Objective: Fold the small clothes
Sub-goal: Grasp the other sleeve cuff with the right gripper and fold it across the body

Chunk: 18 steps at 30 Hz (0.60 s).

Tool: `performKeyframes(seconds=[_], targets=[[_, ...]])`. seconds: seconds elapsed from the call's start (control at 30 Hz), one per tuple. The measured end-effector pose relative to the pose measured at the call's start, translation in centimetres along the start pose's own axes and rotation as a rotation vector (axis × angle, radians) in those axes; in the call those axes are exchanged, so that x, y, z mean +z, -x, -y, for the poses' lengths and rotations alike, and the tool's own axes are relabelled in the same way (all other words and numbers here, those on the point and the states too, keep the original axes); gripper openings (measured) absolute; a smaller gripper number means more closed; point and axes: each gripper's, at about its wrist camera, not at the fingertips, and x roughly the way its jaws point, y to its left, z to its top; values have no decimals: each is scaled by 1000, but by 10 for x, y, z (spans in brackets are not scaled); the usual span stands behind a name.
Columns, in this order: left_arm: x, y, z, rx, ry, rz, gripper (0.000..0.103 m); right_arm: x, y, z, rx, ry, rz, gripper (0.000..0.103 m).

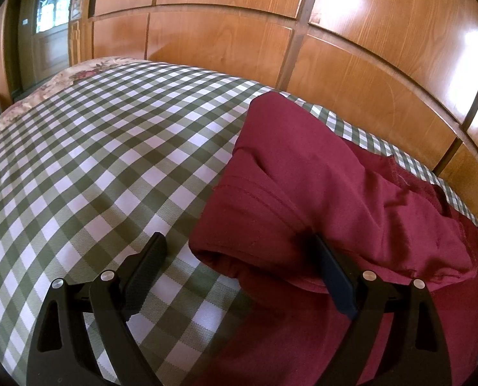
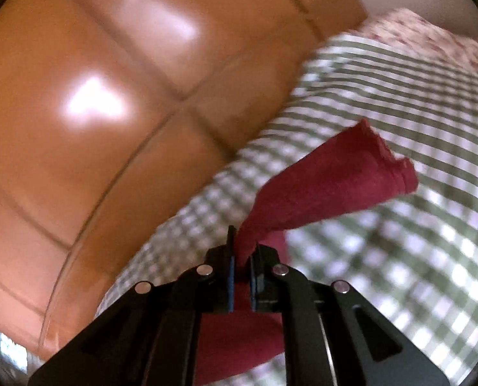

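A maroon garment [image 1: 319,186] lies partly folded on the green-and-white checked bedcover [image 1: 104,148], at the right of the left wrist view. My left gripper [image 1: 235,247] is open, low over the bed; its right finger [image 1: 332,273] is tucked under a fold of the garment, its left finger [image 1: 145,263] rests on bare cover. In the blurred right wrist view, my right gripper [image 2: 243,257] is shut on a bunched part of the maroon garment [image 2: 329,177], which is lifted above the bedcover [image 2: 399,257].
A glossy wooden panelled wall [image 1: 303,32] runs along the far side of the bed and shows in the right wrist view [image 2: 94,112]. A floral sheet [image 1: 78,74] lies at the bed's far end. A door [image 1: 49,25] stands at far left.
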Motion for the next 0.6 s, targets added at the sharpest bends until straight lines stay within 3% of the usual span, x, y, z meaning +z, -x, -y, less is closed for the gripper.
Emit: performKeyframes(seconds=[0.4, 0.6], targets=[[0, 1, -1, -2, 5, 4, 90, -85, -4, -165, 251, 328, -87, 6], [0, 0, -1, -3, 5, 4, 90, -149, -20, -215, 319, 471, -177, 6]])
